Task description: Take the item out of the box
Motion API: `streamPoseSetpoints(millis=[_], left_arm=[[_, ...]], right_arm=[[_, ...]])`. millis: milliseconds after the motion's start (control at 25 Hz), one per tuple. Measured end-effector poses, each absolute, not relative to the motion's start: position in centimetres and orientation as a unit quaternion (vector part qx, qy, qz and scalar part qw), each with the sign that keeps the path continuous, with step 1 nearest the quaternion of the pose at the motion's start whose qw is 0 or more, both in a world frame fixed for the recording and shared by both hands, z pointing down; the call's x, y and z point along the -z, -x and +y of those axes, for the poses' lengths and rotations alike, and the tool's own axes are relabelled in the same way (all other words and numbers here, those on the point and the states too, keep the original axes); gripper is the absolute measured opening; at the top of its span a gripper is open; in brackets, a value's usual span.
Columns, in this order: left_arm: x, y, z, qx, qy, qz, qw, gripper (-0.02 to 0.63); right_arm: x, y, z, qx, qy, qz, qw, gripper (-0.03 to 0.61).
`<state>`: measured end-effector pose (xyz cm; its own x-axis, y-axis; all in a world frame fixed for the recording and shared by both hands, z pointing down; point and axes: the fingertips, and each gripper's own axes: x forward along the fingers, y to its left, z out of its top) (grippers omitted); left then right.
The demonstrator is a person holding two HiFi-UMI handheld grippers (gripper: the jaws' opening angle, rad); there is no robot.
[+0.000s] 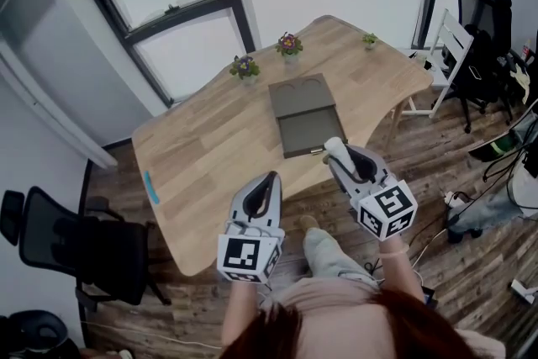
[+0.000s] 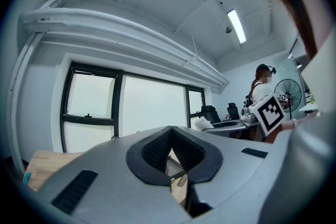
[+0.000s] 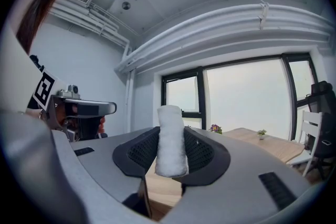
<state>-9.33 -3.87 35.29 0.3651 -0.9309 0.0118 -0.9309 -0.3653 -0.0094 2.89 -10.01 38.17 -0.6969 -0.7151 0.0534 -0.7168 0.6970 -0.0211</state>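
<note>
An open dark grey box lies flat on the wooden table, its lid folded back toward the windows. My right gripper hovers over the table's near edge, just in front of the box, shut on a white rolled item. In the right gripper view the white roll stands upright between the dark pads and sticks out above them. My left gripper is to the left at about the same distance from the box. Its jaws are together with nothing between them.
Three small flower pots stand along the table's far edge. A blue object lies near the left edge. A black office chair stands at lower left, a white chair at right. Another person stands in the background.
</note>
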Motion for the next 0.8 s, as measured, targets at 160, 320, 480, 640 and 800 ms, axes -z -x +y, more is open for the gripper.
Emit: streamPoseSetpoints(millis=[160,320,480,640,800], left_arm=[[-35.2,9.4,-3.2,0.006,0.824,0.566,0.002,0.002],[-35.3,9.6,-2.7,0.004,0.824,0.566,-0.002,0.002],[-35.4,9.7,-2.3,0.001,0.823,0.568,-0.007,0.002],[-35.6,9.7,-2.0,-0.001,0.823,0.568,-0.011,0.002],[-35.7,10.0,-1.6,0.000,0.820,0.573,-0.012,0.002]], right_arm=[[-37.6,-3.2,-9.3,-0.007,-0.401,-0.916,0.019,0.130],[-37.0,-3.4,-8.7,0.007,-0.412,-0.911,0.020,0.129],[-36.2,-3.3,-8.2,0.019,-0.416,-0.909,0.019,0.129],[-35.8,-3.4,-7.9,0.034,-0.423,-0.905,0.017,0.129],[-35.7,-3.2,-7.5,0.036,-0.422,-0.906,0.020,0.127]])
